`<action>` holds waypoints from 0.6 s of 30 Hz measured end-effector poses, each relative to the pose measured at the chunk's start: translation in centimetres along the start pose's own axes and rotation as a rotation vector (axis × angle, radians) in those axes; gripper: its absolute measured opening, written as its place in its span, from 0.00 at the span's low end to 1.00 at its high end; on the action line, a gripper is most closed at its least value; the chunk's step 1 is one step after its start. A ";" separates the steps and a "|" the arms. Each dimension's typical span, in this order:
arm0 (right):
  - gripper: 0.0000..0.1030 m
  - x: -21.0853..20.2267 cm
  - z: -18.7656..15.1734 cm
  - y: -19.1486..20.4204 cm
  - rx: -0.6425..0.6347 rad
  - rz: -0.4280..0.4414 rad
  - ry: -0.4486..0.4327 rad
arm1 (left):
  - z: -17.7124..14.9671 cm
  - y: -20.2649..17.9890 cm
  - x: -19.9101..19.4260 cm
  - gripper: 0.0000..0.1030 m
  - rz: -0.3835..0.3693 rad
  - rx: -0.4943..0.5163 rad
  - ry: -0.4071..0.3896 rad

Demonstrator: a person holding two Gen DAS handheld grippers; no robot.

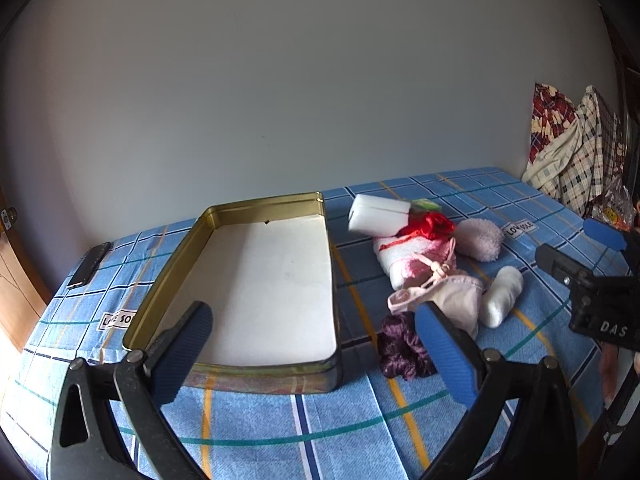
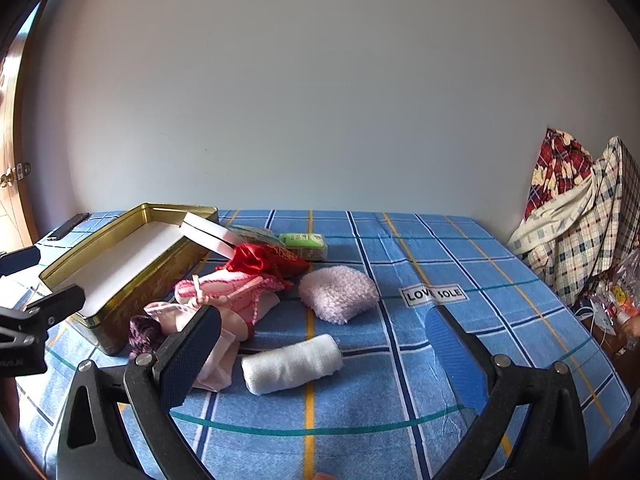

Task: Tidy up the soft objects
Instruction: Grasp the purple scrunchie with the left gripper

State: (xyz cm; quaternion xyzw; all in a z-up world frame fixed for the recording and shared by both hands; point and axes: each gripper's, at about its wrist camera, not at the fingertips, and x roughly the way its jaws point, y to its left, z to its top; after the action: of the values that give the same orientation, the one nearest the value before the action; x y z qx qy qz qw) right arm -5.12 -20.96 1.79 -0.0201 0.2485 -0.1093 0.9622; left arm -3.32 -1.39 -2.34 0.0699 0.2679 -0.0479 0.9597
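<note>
A gold tin box (image 1: 224, 216) with a white floor stands open on the blue checked bedspread (image 1: 304, 432); it also shows in the right wrist view (image 2: 120, 312). Right of it lies a pile of soft things: a white foam block (image 1: 378, 220), red cloth (image 1: 430, 226), a pink-white knit (image 1: 412, 256), a fluffy pink pad (image 2: 338, 294), a white roll (image 2: 292, 364), a pale pink garment (image 1: 456, 300) and purple yarn (image 1: 400, 350). My left gripper (image 1: 316, 346) is open over the tin's near edge. My right gripper (image 2: 324, 354) is open around the white roll, above it.
A dark phone (image 1: 88, 266) lies at the bed's far left corner. A green packet (image 2: 302, 242) lies behind the pile. Checked bedding (image 2: 576, 236) is heaped at the right against the wall. A wooden door (image 2: 12, 184) stands at the left.
</note>
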 end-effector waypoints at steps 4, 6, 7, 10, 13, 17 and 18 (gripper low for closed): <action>1.00 0.6 -0.7 -0.8 0.014 -0.003 0.021 | -0.3 -1.5 0.0 0.98 -0.026 0.018 0.011; 1.00 0.7 -1.0 -1.3 0.025 -0.006 0.028 | -0.6 -2.5 0.2 0.94 -0.043 0.030 0.026; 1.00 0.8 -1.1 -1.5 0.030 -0.008 0.032 | -0.7 -3.0 0.2 0.89 -0.056 0.038 0.036; 1.00 1.0 -1.4 -2.3 0.047 -0.010 0.043 | -1.4 -5.3 0.9 0.79 -0.090 0.080 0.078; 1.00 1.2 -1.7 -2.8 0.062 0.006 0.056 | -1.9 -6.8 1.7 0.71 -0.085 0.107 0.109; 1.00 1.4 -2.1 -3.1 0.065 0.021 0.068 | -2.1 -6.8 3.0 0.67 -0.067 0.075 0.157; 1.00 1.5 -2.1 -3.2 0.071 0.028 0.071 | -2.1 -6.8 3.3 0.61 -0.073 0.066 0.170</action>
State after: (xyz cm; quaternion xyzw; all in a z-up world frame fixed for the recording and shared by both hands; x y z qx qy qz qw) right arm -5.53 -24.41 -0.44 0.0213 0.2789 -0.1049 0.9543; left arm -2.49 -7.89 -6.58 0.0956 0.3488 -0.0855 0.9284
